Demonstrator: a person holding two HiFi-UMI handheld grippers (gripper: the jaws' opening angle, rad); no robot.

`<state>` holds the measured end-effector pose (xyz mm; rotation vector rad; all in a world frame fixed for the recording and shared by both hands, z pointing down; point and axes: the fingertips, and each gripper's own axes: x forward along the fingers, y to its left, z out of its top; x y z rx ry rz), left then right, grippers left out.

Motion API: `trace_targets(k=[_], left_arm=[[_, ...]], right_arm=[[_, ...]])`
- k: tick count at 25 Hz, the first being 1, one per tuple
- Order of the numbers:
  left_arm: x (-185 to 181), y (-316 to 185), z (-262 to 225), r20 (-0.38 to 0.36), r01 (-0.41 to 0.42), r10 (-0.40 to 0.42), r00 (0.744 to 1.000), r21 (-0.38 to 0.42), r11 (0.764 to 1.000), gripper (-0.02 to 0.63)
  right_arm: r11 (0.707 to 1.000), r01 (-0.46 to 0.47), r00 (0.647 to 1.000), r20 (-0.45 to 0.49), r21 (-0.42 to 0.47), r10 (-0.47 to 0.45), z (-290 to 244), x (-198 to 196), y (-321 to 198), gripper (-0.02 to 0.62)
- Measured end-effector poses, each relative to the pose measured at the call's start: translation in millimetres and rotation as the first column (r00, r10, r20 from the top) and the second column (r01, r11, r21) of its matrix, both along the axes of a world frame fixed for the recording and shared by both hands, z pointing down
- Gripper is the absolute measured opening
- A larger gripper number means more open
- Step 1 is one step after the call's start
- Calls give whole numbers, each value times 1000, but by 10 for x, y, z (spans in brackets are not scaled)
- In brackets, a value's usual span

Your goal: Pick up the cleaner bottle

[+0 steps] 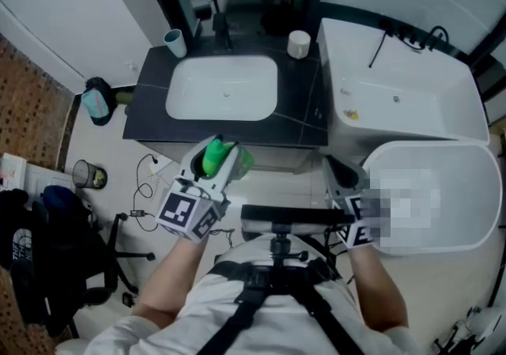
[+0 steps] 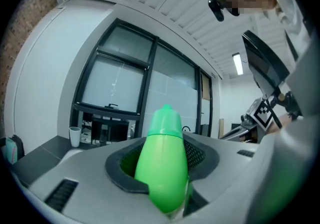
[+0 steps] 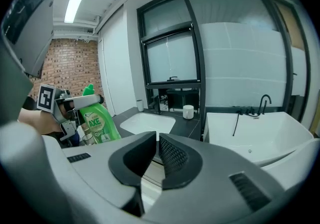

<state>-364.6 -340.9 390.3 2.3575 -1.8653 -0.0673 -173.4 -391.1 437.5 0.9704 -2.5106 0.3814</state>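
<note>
Now the left gripper [image 1: 224,157] pinches the bright green plastic cleaner bottle [image 2: 161,168], lifted just off the near edge of the dark vanity counter [image 1: 300,100]. The right gripper [image 3: 156,141] has its jaws pressed together, empty.

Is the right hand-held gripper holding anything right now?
No, the right hand-held gripper has its jaws closed together with nothing between them.

**Left gripper** [image 1: 215,157], **right gripper** [image 1: 336,168]: light grey moulded shells with slotted vents and dark grey pads [image 3: 172,160], one of them mesh-textured.

**Marker cube** [image 1: 188,211]: white with black square codes, at 7 o'clock of the left gripper in the head view.

**Person:** white top [image 1: 202,310] and a black strap harness [image 1: 261,294], with a black camera bar [image 1: 294,214] at 12 o'clock of the harness.
</note>
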Motion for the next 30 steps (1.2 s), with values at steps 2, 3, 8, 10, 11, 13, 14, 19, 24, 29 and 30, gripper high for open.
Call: trace_targets(k=[2, 3, 8, 10, 11, 13, 14, 19, 24, 29, 30], left_arm=[[11, -20, 0, -4, -10, 10, 1000, 4, 1000, 158], [14, -24, 10, -5, -16, 16, 1000, 5, 1000, 158], [39, -35, 10, 6, -27, 27, 1000, -8, 1000, 158], [84, -44, 0, 4, -35, 35, 999, -8, 999, 157], [99, -41, 3, 5, -39, 39, 999, -7, 999, 158], [112, -26, 13, 7, -44, 44, 999, -15, 999, 158], [116, -18, 17, 7, -45, 45, 999, -21, 999, 156], [137, -23, -9, 5, -43, 43, 999, -23, 999, 158], [131, -13, -11, 4, -44, 44, 999, -26, 999, 156], [139, -24, -33, 2, -47, 47, 999, -24, 999, 156], [144, -32, -34, 2, -47, 47, 999, -24, 999, 156]], right_arm=[[1000, -9, 1000, -1, 2, 9, 0, 48, -9, 8], [1000, -14, 1000, -2, 3, 14, 1, 69, -18, 2], [1000, -23, 1000, 7, -1, 23, -15, 108, -44, 0], [1000, -20, 1000, 7, -2, 20, -12, 123, -38, 0], [1000, -18, 1000, 6, -2, 18, -7, 122, -33, 0], [1000, -11, 1000, 5, -2, 11, -5, 107, -21, 0], [1000, -7, 1000, 5, -2, 7, -5, 96, -18, 0], [1000, 8, 1000, 8, -3, -8, -11, 58, -40, 0], [1000, 27, 1000, 10, -11, -26, -15, 1, -25, 0], [999, 40, 999, -16, 12, -40, 15, 7, -38, 0], [999, 42, 999, -18, 14, -42, 15, 6, -45, 0]])
